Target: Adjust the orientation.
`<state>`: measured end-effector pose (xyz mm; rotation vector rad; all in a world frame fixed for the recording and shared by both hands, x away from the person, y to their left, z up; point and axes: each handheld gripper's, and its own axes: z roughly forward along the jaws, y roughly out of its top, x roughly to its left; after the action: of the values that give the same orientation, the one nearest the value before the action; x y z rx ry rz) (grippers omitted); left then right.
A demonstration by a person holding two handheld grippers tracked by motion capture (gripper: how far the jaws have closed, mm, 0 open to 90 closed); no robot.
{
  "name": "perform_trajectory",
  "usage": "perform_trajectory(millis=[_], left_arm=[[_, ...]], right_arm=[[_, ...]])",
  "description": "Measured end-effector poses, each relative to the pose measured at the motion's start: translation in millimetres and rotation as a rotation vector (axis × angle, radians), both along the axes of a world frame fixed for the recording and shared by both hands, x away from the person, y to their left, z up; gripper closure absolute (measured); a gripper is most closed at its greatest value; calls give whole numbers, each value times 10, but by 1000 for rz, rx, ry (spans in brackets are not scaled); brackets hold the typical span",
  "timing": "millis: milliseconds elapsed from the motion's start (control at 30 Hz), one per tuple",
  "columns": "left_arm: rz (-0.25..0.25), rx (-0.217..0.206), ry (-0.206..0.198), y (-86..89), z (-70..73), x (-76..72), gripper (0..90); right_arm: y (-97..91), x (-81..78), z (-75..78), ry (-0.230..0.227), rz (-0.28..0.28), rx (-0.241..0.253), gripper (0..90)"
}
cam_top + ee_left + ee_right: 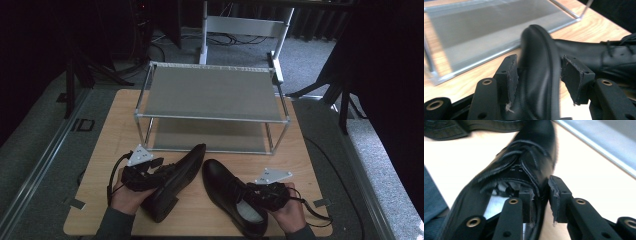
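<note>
Two black lace-up dress shoes lie on the wooden table (115, 135). The left shoe (175, 180) is tipped on its side with its toe toward the rack. My left gripper (150, 170) is shut across it, and in the left gripper view both pads (510, 75) press its body (539, 50). The right shoe (225, 187) stands flat with its toe pointing away from me. My right gripper (260, 192) is at its opening. In the right gripper view it (541, 195) pinches the shoe's side wall (524, 157), one jaw inside and one outside.
A two-shelf metal shoe rack (210, 117) stands at the back of the table, both shelves bare; its lower shelf (486, 22) lies just beyond the left shoe. A sleeve (431, 202) shows at the left. Bare wood lies on both sides of the shoes.
</note>
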<state>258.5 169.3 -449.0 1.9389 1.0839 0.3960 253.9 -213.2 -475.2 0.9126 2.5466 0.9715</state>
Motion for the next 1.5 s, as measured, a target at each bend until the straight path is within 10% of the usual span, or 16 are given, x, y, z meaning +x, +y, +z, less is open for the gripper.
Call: perform_trajectory(millis=[300,500,733,1500], left_arm=[[129,99,17,232,-110,86,462],[155,87,28,404,-131,67,449],[129,172,69,413,-259,54,412],[32,-19,155,388,-449,-42,336]], right_arm=[[-179,159,-29,-23,44,37,766],[-228,104,-14,-41,41,7,767],[-272,122,-26,-33,40,26,746],[-296,125,-59,7,34,43,691]])
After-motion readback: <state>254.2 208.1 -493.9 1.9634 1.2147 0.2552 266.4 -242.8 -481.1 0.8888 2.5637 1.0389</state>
